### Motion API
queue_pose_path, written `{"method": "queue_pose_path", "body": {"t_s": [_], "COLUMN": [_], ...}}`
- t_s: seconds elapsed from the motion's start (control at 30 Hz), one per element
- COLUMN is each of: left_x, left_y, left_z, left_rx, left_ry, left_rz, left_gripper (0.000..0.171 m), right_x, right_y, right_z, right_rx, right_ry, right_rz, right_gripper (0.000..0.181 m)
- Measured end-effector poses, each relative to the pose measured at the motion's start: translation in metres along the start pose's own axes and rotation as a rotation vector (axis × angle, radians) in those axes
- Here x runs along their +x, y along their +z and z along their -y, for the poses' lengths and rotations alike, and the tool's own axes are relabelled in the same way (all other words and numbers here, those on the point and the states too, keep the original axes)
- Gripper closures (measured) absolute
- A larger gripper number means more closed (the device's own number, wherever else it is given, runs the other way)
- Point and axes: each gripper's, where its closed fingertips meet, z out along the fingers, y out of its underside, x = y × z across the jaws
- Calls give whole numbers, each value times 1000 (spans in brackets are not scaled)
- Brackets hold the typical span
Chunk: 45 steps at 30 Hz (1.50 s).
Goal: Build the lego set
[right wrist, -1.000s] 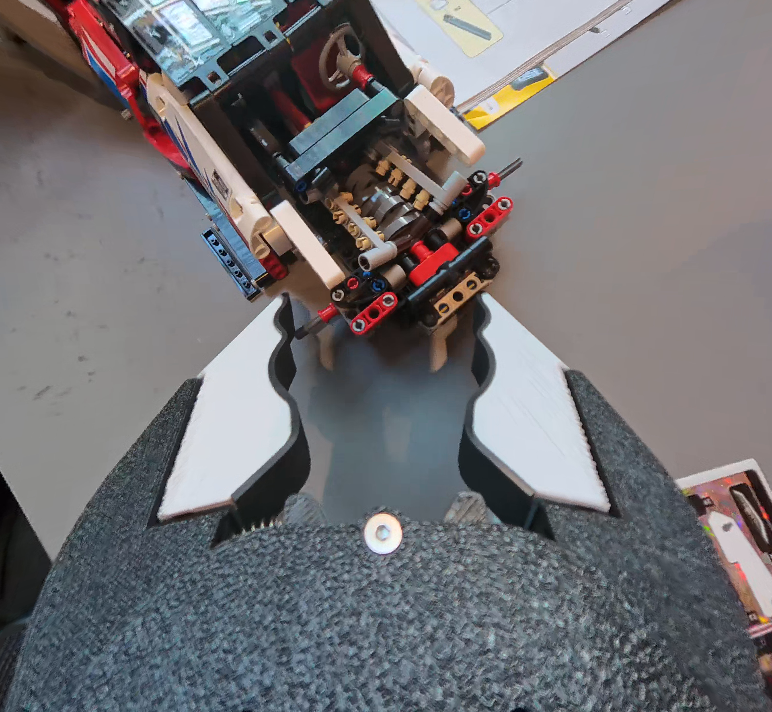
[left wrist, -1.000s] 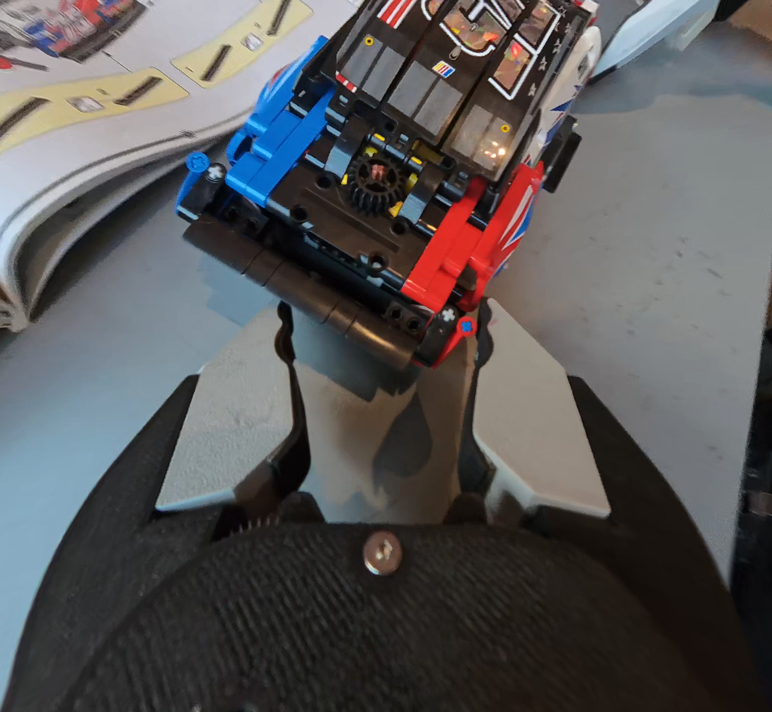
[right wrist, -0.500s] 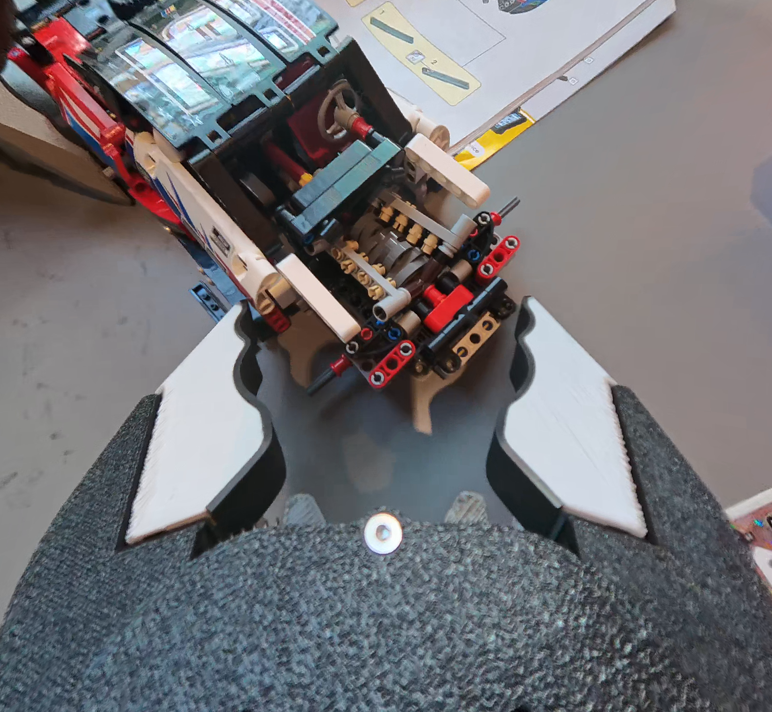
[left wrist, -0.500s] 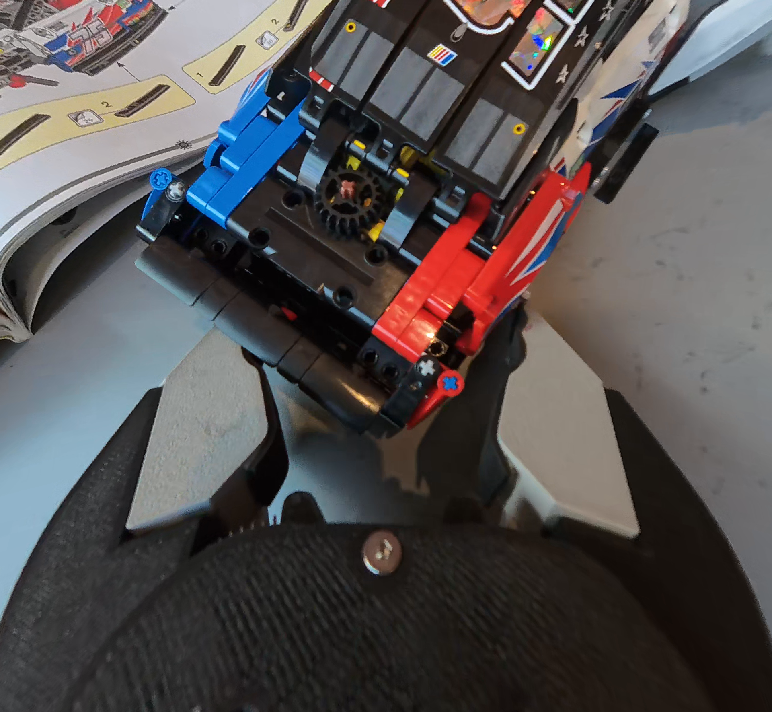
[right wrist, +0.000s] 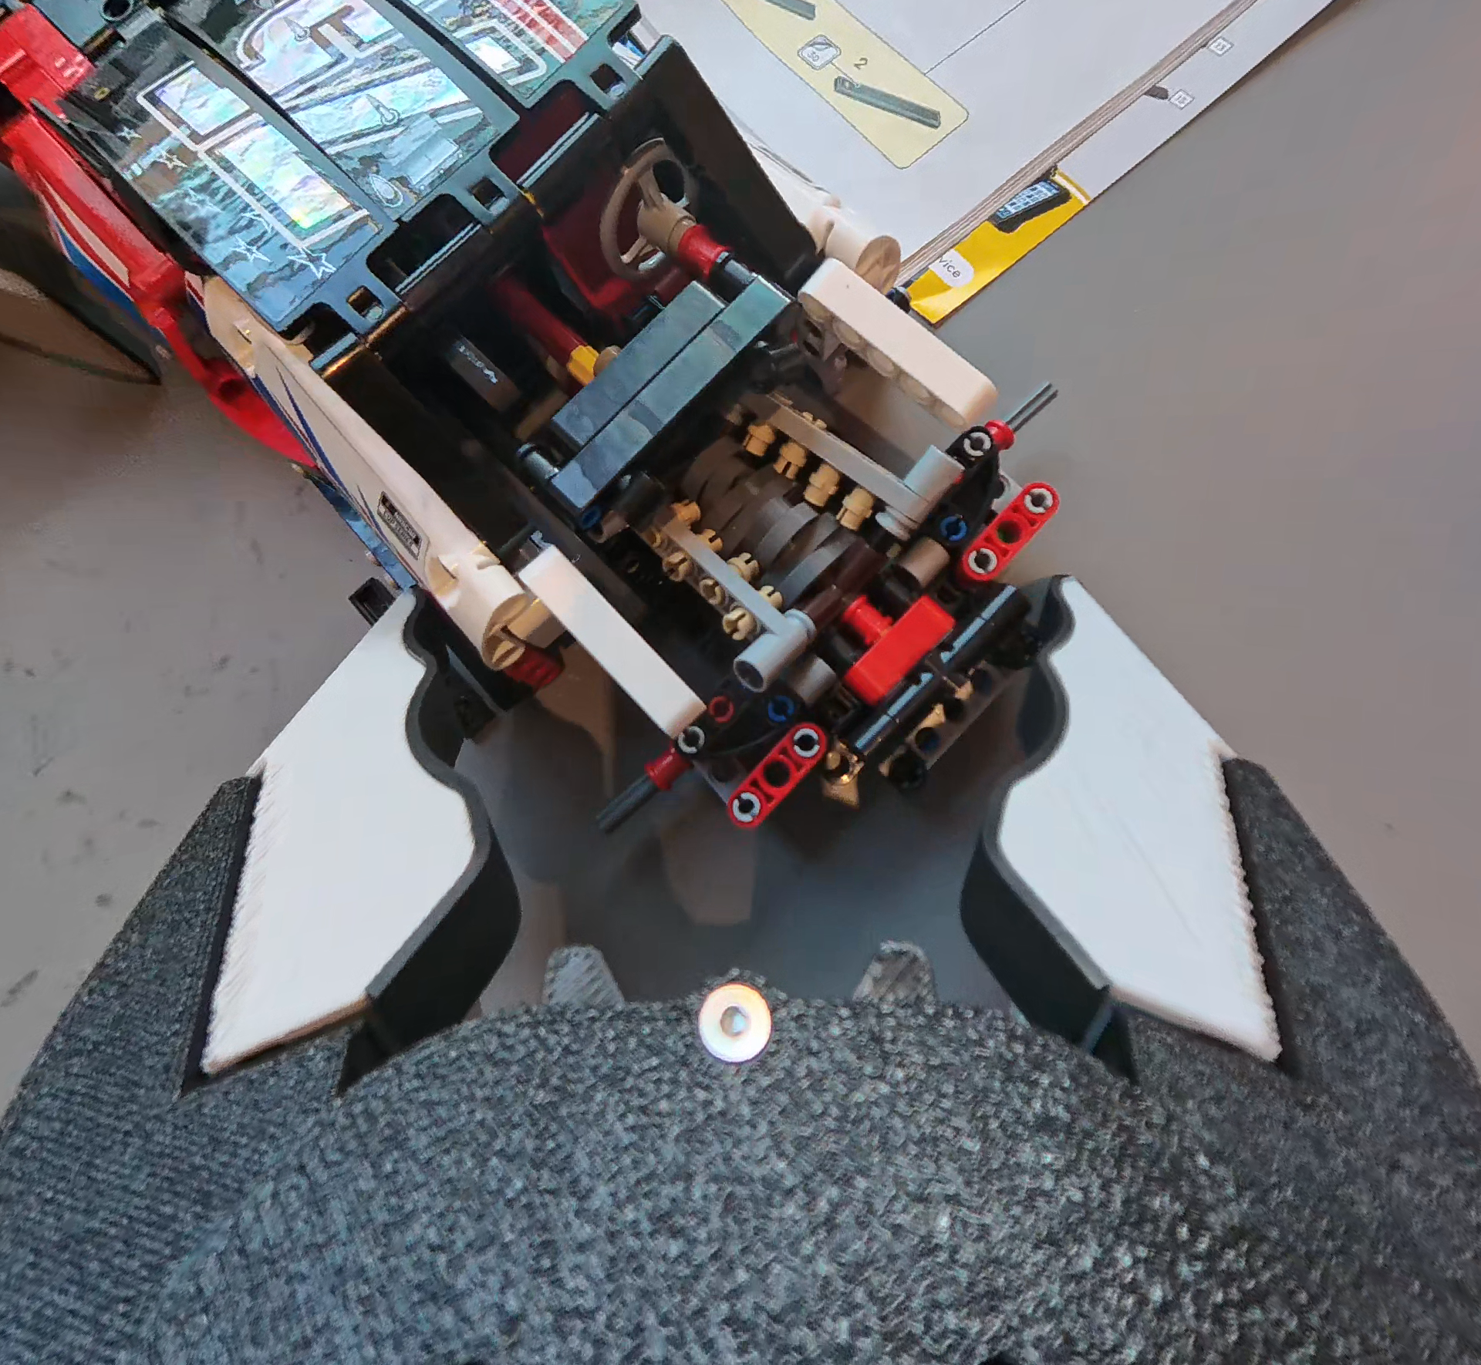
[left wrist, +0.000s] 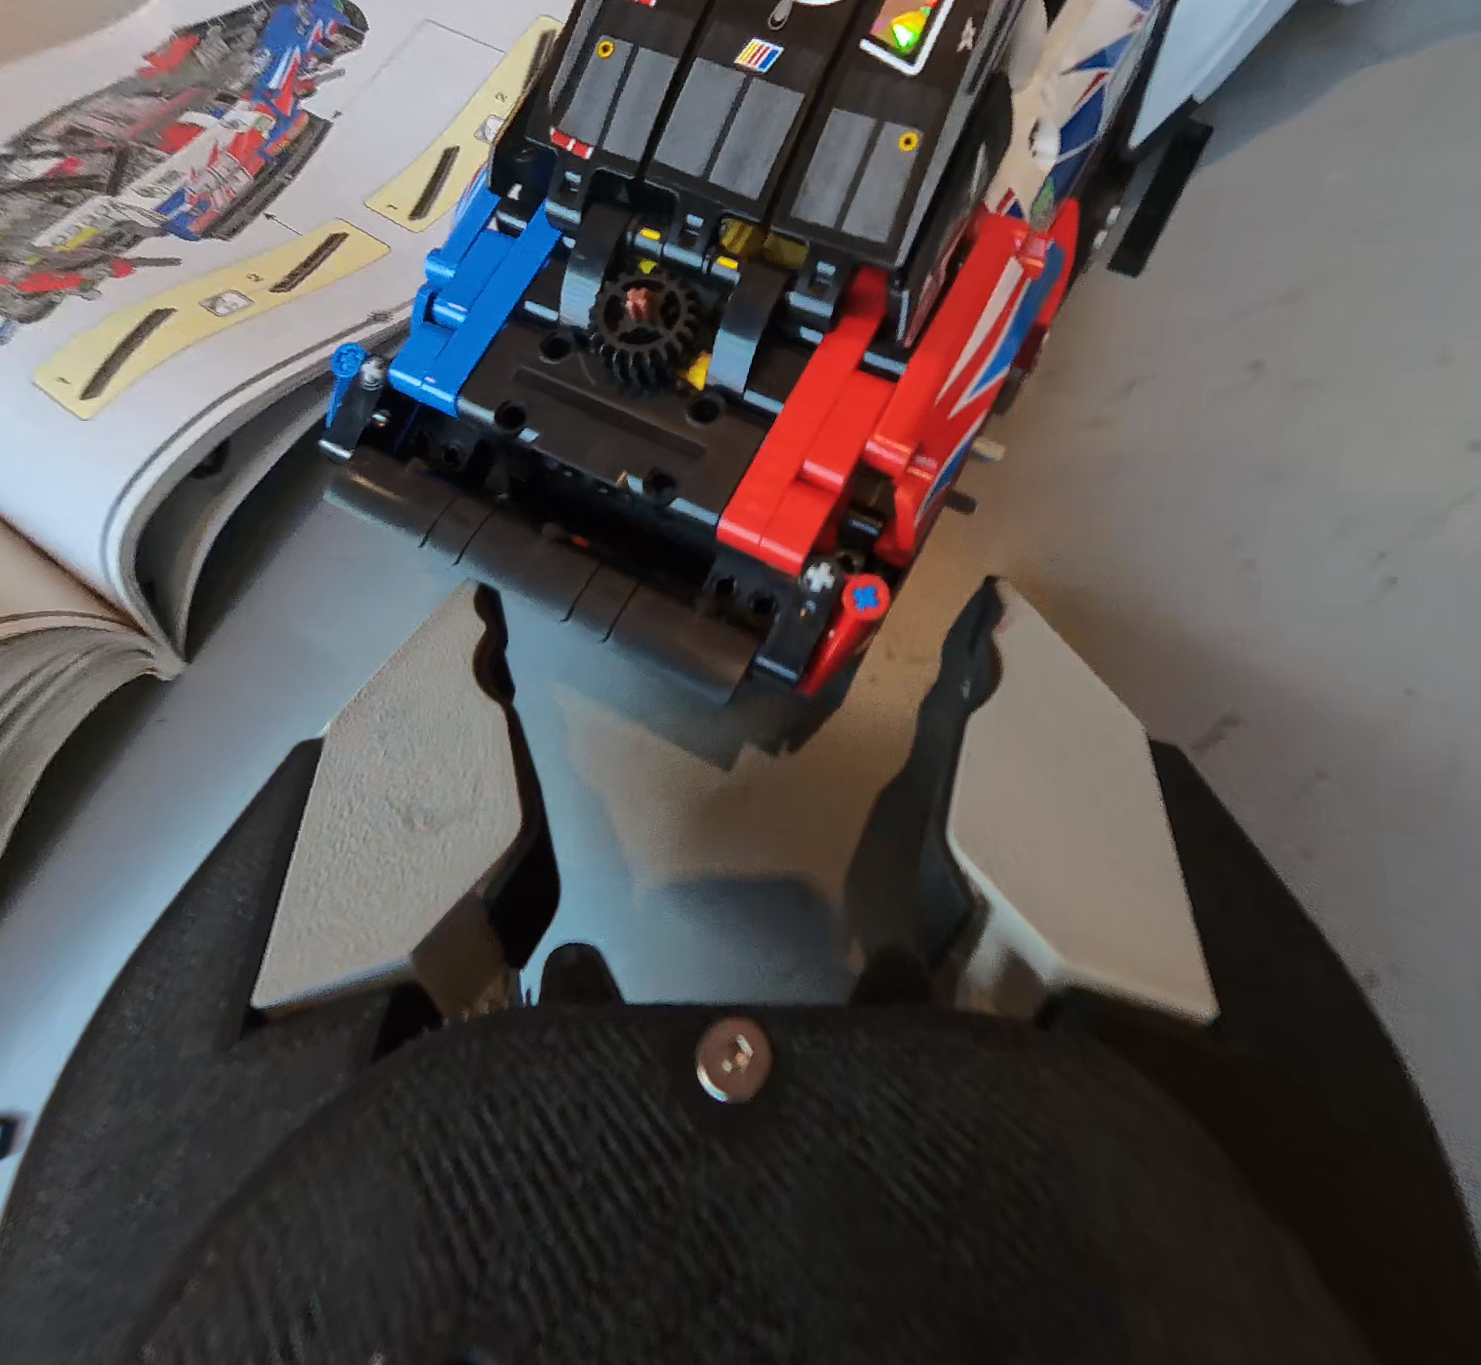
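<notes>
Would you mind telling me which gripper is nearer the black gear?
Left. The left gripper sits at the end bearing the black gear; the right gripper straddles the opposite end.

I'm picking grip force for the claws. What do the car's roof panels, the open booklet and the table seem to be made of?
Roof panels: hard glossy plastic, judging by sharp reflections, with iridescent foil-like stickers.
Booklet: printed paper, thin stacked page edges curling where it lies open.
Table: matte grey, scuffed and speckled; laminate or painted board perhaps, unclear.
</notes>
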Motion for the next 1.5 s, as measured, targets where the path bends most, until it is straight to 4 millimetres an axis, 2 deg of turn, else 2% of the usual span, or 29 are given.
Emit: {"method": "queue_pose_path", "body": {"t_s": [0.1,0.17,0.5,0.67,0.8,0.9,0.93,1.03,1.17,1.2,1.27,1.4,1.5], "left_x": [4,7,10,8,0,-23,-29,-48,-58,-64,-73,-78,-84], "left_y": [-1,2,4,3,0,-3,-3,-5,-5,-5,-7,-6,-10], "left_z": [-1,-3,-4,0,6,10,10,11,13,13,14,14,16], "left_rx": [1,-14,-19,9,55,61,48,12,15,1,-16,-23,-29], "left_ry": [26,-7,19,65,118,189,230,352,474,530,635,653,667], "left_rz": [-63,-114,-177,-123,-26,145,196,382,494,546,646,680,742], "left_gripper": [69,68,61,52,56,96,105,116,122,128,125,126,117], "right_x": [0,-1,0,-5,-6,-6,-5,-3,-2,-2,-2,-2,-3], "right_y": [2,2,1,-4,-7,-8,-8,-9,-8,-8,-9,-10,-9], "right_z": [1,1,2,14,18,19,19,22,21,21,21,20,19], "right_rx": [-5,-6,-18,-34,-79,-111,-121,-109,-90,-87,-79,-73,-71], "right_ry": [-10,-12,0,123,178,199,201,231,227,225,234,231,223], "right_rz": [2,5,9,112,173,199,200,212,202,198,202,198,192], "right_gripper": [39,38,40,41,41,42,42,50,52,53,56,59,61]}}
